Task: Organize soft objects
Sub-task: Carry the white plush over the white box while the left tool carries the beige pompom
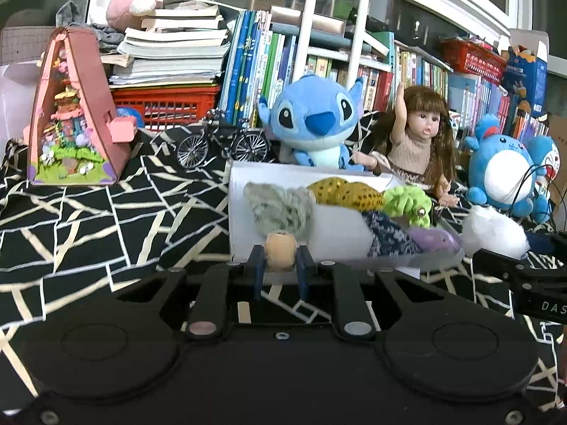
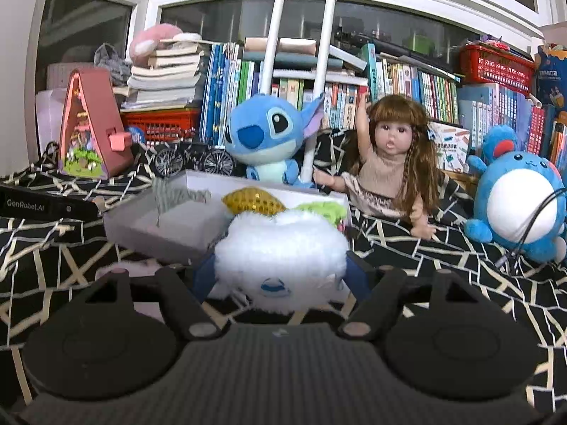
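left gripper [image 1: 281, 265] clamped on a small doll head [image 1: 281, 250]; right gripper [image 2: 280, 272] clasping a white fluffy toy [image 2: 280, 248]

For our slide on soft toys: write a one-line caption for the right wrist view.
Right gripper shut on a fluffy white toy in front of the white box.

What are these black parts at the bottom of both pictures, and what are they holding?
Each is a hand-held gripper carried by a person, with a camera looking along its two fingers. One picture comes from the left hand-held gripper, shut on a small doll head with grey yarn hair. The other comes from the right hand-held gripper, which grips a fluffy white plush. Ahead, on a black patterned cloth, stands a white box holding more soft toys.
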`<move>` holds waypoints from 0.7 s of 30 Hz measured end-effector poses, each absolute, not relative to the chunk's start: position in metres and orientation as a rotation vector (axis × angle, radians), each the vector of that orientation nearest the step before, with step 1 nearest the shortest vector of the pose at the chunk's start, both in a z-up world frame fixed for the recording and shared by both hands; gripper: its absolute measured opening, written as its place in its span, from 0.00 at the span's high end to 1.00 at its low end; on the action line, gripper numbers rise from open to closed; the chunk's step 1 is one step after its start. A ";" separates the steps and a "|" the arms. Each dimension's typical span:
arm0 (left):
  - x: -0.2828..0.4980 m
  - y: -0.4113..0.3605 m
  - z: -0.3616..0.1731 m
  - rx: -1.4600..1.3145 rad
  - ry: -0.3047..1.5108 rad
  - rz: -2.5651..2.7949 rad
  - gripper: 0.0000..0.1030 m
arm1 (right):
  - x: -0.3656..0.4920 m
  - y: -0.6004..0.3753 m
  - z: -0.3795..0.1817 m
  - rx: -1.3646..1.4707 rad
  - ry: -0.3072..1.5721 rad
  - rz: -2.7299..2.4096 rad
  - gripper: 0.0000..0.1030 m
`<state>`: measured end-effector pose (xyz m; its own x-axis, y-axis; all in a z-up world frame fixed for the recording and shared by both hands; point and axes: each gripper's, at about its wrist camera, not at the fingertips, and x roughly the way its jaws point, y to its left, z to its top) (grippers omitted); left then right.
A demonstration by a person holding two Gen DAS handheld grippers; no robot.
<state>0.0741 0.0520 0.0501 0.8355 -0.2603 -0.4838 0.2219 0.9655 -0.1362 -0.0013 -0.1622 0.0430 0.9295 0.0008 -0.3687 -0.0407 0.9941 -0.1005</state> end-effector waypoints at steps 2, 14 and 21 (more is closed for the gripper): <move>0.081 0.052 0.056 -0.083 0.521 -0.261 0.83 | 0.004 -0.164 0.048 -0.100 0.368 0.025 0.27; 0.142 0.044 0.095 -0.122 0.479 -0.287 0.83 | 0.067 -0.175 0.092 -0.068 0.349 0.043 0.27; 0.198 0.038 0.099 -0.141 0.522 -0.254 0.83 | 0.120 -0.184 0.105 -0.029 0.396 0.069 0.27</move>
